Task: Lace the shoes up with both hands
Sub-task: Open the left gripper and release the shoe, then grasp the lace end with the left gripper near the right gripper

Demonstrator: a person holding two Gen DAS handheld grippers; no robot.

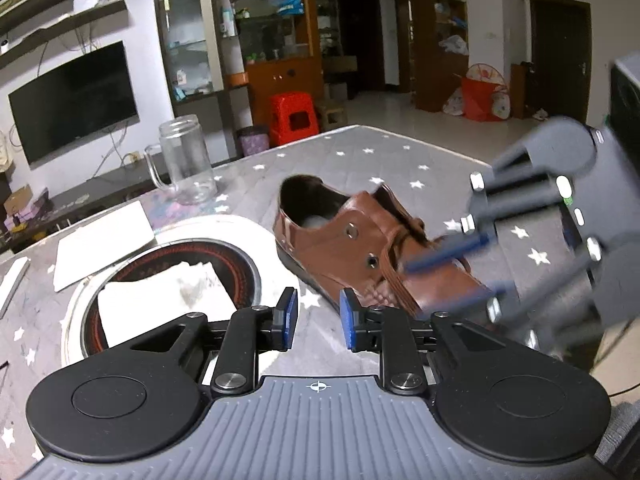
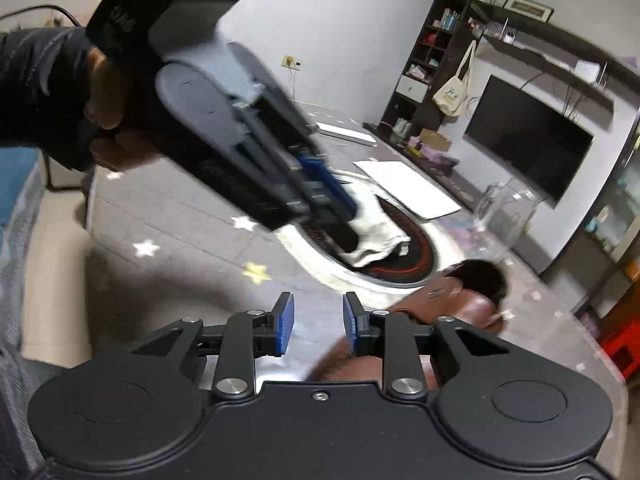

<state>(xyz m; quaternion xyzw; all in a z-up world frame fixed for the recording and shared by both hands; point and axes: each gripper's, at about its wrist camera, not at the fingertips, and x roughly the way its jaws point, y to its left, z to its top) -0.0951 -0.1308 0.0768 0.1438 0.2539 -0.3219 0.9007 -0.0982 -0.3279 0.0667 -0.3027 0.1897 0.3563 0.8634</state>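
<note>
The brown leather shoe [image 1: 360, 252] lies on the star-printed grey table cover [image 1: 360, 160], its opening turned toward eleven o'clock and its toe toward five o'clock in the left wrist view. Its brown laces [image 1: 400, 268] run loose over the tongue and down the near side. In the right wrist view the shoe [image 2: 460, 300] shows just at two o'clock from the right gripper [image 2: 319, 328], partly behind it.

The left gripper [image 1: 319, 318] hangs just short of the shoe's near side with its blue-padded jaws parted and nothing between them. The right gripper [image 1: 452, 268], blurred, comes in from three o'clock over the shoe's toe end; its jaws are likewise spread and empty, and whether they touch the laces cannot be told.

At nine o'clock from the shoe sits a round cooktop [image 1: 224, 232] set in the table, a white cloth [image 1: 168, 296] lying on it. Beyond, at ten o'clock, stand a glass mug [image 1: 184, 164] and a white sheet [image 1: 104, 240]. A gloved hand [image 2: 84, 96] holds the left gripper.
</note>
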